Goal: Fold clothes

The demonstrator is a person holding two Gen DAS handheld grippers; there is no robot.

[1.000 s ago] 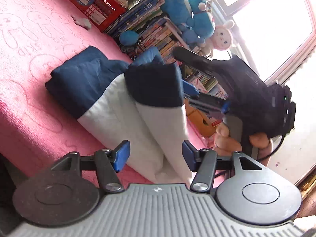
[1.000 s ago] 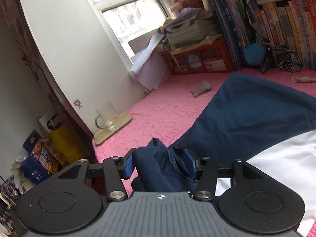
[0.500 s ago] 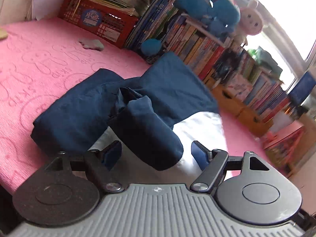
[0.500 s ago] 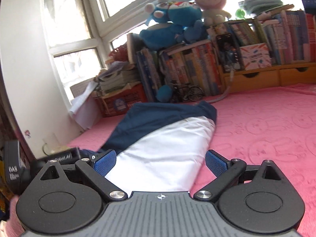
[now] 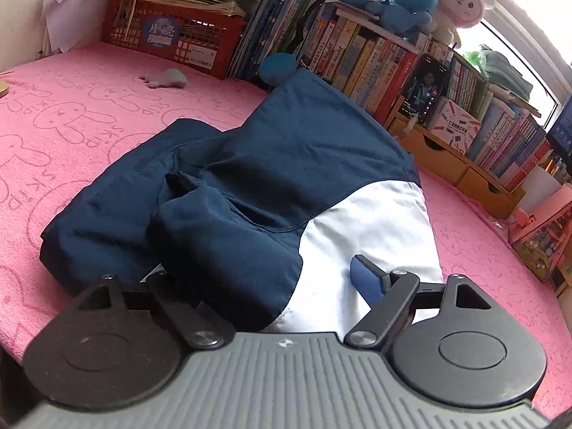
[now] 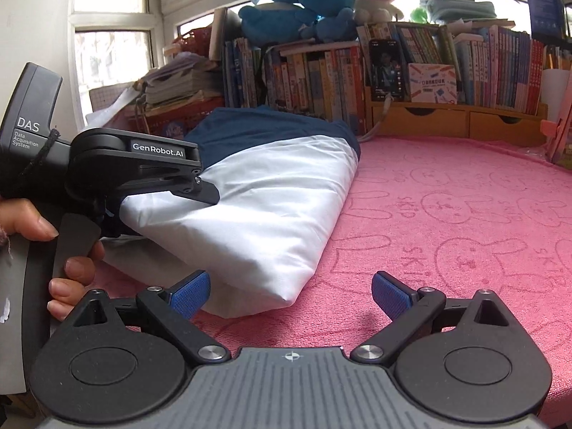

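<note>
while left gripper [image 5: 264, 279] tilts down, jaws opening over jacket [image 5: 250, 178] — right gripper [image 6: 289, 291] spread, low

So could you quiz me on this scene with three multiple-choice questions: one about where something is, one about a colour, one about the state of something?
1. Where do the plush toys sit?
A. on top of the row of books
B. on the pink cover
C. inside the red crate

2. What colours is the garment?
A. red and grey
B. navy and white
C. all green

3. How is the right gripper?
A. clamped on the garment
B. open, nothing between its pads
C. holding a book

Answers: 1 A, they perch above the books. 2 B, navy upper part, white lower part. 3 B, the pads stand wide apart over the pink cover.
</note>
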